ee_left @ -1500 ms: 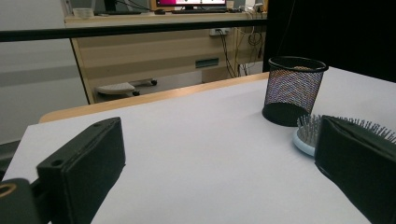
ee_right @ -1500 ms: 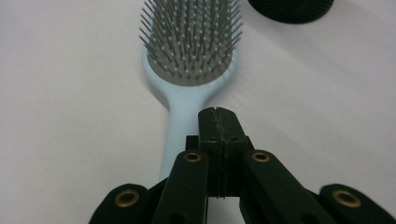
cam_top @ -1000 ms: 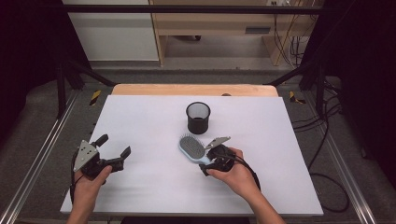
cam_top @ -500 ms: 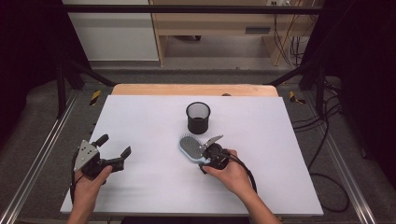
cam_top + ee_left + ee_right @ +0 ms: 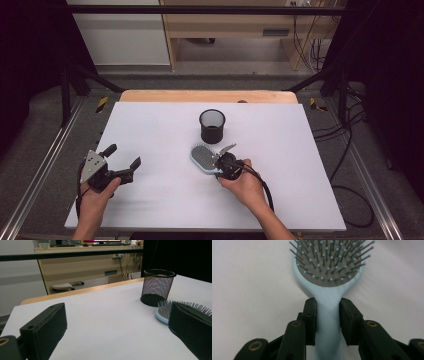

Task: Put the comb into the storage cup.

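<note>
- The light blue hairbrush (image 5: 202, 159) lies flat on the white table (image 5: 150, 125), bristles up, just past the middle toward the person.
- The black mesh cup (image 5: 212, 126) stands at about 12 o'clock from the brush, near it but not touching.
- The right tongs (image 5: 327, 315) come at the brush from about 4 o'clock. Their jaws have just been closing, with the brush handle between them. Now both black pads press on the thin neck, right below the round head, so they are grasping the brush.
- The left tongs (image 5: 121, 160) rest at about 9 o'clock from the brush, well apart. Their jaws stand wide and hold nothing.
- The brush looks hard, smooth and light. I think it will lift easily.
- The smooth handle may slip or twist, since the head is the heavier end.
- The neck is a good place to hold. It is narrow and close to the head, so the brush should not tip much.
- The bristles are thin and bendy. Better not to pinch them.
</note>
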Tool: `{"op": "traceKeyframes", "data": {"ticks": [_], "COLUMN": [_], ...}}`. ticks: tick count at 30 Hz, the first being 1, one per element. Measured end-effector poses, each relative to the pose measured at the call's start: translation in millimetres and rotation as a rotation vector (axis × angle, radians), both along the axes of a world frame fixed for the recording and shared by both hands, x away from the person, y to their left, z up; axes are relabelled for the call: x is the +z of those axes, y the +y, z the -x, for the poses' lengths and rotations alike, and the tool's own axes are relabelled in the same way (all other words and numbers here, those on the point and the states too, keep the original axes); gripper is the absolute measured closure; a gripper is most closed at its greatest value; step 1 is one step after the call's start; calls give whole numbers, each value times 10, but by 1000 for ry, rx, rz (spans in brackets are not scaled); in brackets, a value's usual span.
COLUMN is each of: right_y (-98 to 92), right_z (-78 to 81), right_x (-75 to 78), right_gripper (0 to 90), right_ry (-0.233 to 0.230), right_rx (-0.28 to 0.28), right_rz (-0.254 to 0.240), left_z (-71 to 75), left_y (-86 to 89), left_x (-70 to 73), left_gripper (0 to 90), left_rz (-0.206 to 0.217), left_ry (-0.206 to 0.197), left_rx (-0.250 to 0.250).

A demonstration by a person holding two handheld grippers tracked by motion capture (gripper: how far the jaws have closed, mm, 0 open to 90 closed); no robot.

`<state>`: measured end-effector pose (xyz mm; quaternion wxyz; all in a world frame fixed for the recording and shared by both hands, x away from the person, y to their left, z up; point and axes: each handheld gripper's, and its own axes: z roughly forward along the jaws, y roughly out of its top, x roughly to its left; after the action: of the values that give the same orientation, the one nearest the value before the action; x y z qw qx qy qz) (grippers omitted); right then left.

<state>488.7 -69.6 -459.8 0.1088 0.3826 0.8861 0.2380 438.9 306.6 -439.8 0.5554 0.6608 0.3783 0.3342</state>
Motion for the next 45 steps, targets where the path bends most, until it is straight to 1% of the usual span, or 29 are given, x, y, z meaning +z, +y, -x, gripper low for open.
{"op": "traceKeyframes", "data": {"ticks": [4, 5, 7, 8, 10, 12, 14, 15, 18, 22, 26, 29, 31, 36, 37, 38, 39, 40, 45], "right_y": [-10, -27, -38, -71, -87, -123, -154, -154, -212, -254, -326, -346, -356, -350, -346, -340, -340, -340, -333], "right_z": [-1, 6, 12, 33, 46, 84, 112, 112, 146, 162, 174, 181, 195, 200, 202, 209, 209, 213, 225], "right_x": [-2, -7, -8, -8, -8, -4, 2, 2, 1, 25, 52, 66, 81, 90, 92, 95, 95, 96, 101], "right_gripper": [695, 695, 695, 695, 695, 695, 696, 696, 696, 696, 696, 696, 696, 696, 696, 696, 696, 696, 696], "right_ry": [0, -5, -9, -10, -13, -32, -52, -52, -66, -81, -92, -100, -108, -118, -124, -140, -140, -145, -155], "right_rx": [-1, 0, 9, 15, 21, 34, 34, 34, 31, 35, 24, 22, 22, 29, 28, 36, 36, 36, 38], "right_rz": [-8, -23, -26, -47, -56, -73, -95, -95, -131, -138, -170, -177, -196, -205, -205, -214, -214, -227, -234], "left_z": [4, 16, 21, 28, 32, 40, 50, 50, 58, 69, 77, 76, 76, 66, 66, 67, 68, 71, 67], "left_y": [6, 17, 18, 21, 23, 26, 33, 33, 35, 28, 19, 8, 1, -18, -28, -38, -41, -50, -89], "left_x": [-1, 0, 2, 6, 6, 7, 14, 14, 8, 14, 15, 20, 24, 22, 21, 21, 22, 23, 22], "left_gripper": [21, 22, 21, 22, 22, 22, 22, 22, 23, 24, 24, 25, 25, 25, 25, 25, 25, 25, 25], "left_rz": [12, 22, 21, 19, 21, 21, 11, 11, 20, 28, 36, 34, 36, 33, 32, 31, 31, 32, 24], "left_ry": [3, 5, 4, 3, 1, 0, -5, -5, -3, -7, -8, -9, -11, -7, -7, -7, -8, -8, -6], "left_rx": [5, 8, 9, 14, 17, 22, 28, 28, 37, 41, 37, 29, 24, 16, 14, 11, 10, 10, -2]}}
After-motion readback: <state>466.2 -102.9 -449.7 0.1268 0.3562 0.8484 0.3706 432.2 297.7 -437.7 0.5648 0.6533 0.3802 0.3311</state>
